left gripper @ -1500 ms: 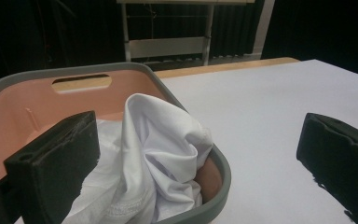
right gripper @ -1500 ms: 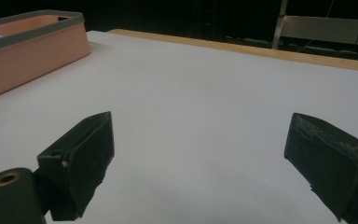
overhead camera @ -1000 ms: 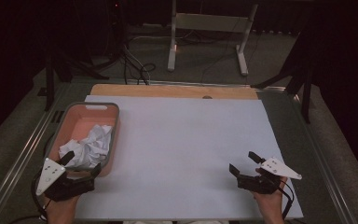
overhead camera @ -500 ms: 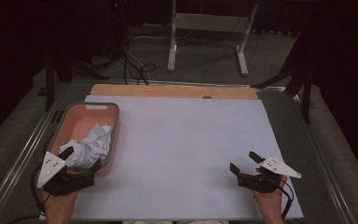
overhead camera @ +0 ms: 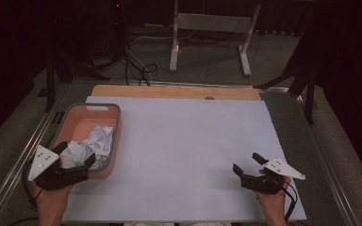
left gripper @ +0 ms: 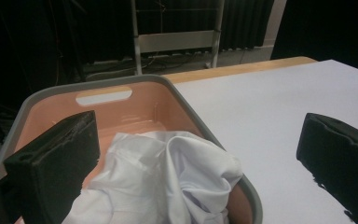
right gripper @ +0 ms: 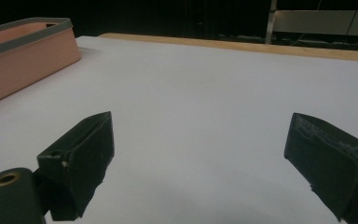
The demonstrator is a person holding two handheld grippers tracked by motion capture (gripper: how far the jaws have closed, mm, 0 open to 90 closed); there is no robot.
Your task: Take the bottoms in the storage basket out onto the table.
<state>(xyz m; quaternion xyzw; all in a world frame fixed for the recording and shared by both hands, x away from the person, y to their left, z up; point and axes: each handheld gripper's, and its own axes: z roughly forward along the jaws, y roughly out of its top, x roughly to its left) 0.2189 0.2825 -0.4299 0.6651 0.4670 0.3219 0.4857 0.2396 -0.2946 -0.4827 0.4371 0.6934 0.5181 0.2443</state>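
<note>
A basket (overhead camera: 90, 109) is sitting on the table (overhead camera: 184, 141) at the frame's left, with crumpled cloth (overhead camera: 96, 141) lying in it. The left tongs (overhead camera: 75, 155) are hovering at its lower edge; the right tongs (overhead camera: 248, 164) are resting lower right, well apart.

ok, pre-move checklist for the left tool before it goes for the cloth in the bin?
1. Left tool open: ok, jaws wide apart.
2. White cloth between the jaws: ok in the left gripper view, one jaw over the bin, the other outside its wall.
3. Contact with the cloth: cannot tell.
4. Bin flat on the table: ok.
5. Right tool out of the way: ok, open over bare table.
</note>
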